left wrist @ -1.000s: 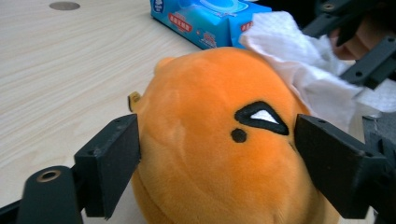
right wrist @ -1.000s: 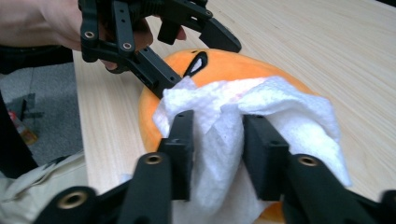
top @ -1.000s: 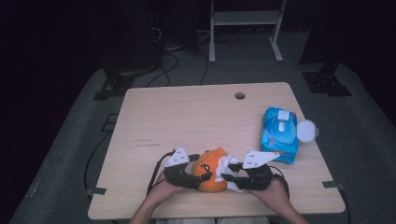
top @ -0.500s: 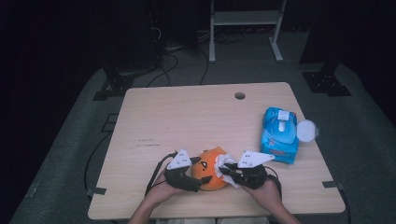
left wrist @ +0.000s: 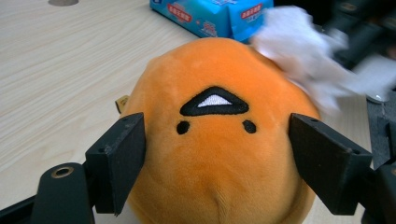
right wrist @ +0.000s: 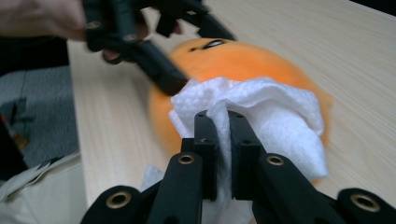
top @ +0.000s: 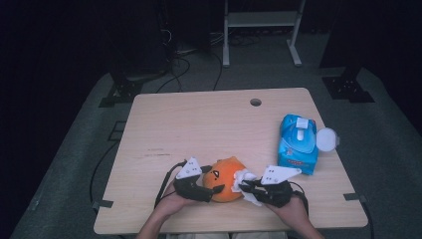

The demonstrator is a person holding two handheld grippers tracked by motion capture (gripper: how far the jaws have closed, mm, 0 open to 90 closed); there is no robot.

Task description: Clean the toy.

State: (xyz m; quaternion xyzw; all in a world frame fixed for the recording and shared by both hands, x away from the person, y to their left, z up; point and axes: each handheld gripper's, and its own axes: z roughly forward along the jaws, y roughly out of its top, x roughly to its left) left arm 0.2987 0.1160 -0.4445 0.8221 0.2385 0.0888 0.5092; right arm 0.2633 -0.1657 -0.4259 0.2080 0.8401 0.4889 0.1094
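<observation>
Orange plush toy (left wrist: 219, 135) is clamped by the left gripper (top: 206, 188); the white wipe (right wrist: 261, 109), pinched by the right gripper (right wrist: 222, 135), has been brought against it (wiping judged underway).

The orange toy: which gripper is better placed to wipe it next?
Right. The right gripper is shut on the wipe, which already lies against the toy. The left gripper has its jaws on both sides of the toy, steadying it.
</observation>
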